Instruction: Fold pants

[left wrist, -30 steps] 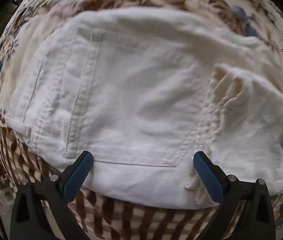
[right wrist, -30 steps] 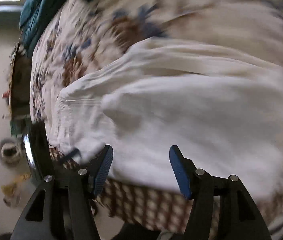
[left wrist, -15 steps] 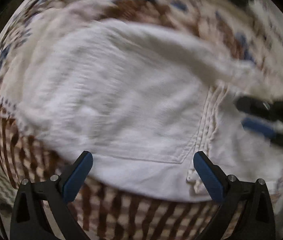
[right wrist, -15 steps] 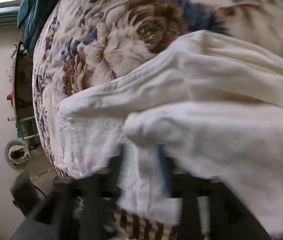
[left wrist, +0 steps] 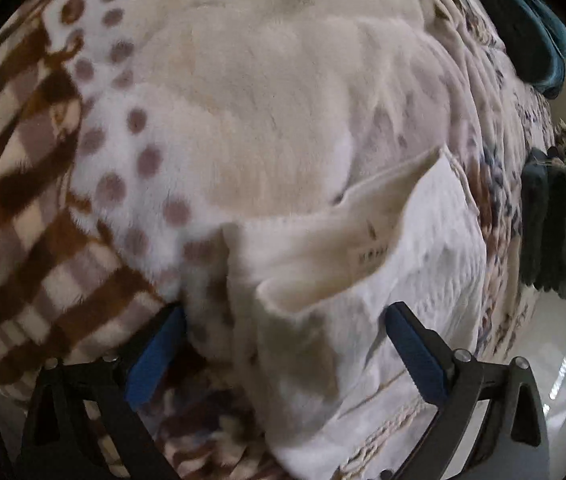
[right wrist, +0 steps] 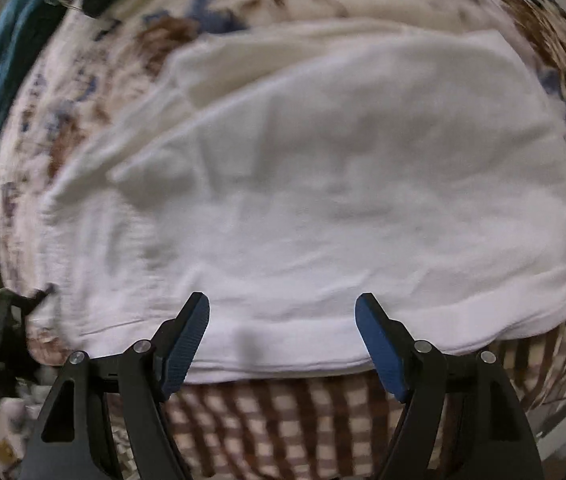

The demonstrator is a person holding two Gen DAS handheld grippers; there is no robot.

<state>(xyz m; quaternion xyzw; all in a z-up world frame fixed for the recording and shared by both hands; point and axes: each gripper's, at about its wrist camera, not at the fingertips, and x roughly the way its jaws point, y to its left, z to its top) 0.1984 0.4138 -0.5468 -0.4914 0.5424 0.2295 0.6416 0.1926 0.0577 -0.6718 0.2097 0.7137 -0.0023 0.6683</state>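
Shifted pants [left wrist: 415, 280] corner sits apparently untouched between closing left jaws.

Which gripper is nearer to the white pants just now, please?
Left. The left gripper has a raised fold of the white pants between its closing jaws; the right gripper hovers open over their near edge.

bed covered by a plush cream blanket [right wrist: 363, 0] with brown and blue flowers, brown checked border at its edge | white cotton pants [right wrist: 343, 184] lie folded flat on it, near the border | teal cloth [left wrist: 539, 40] bunched at far edge
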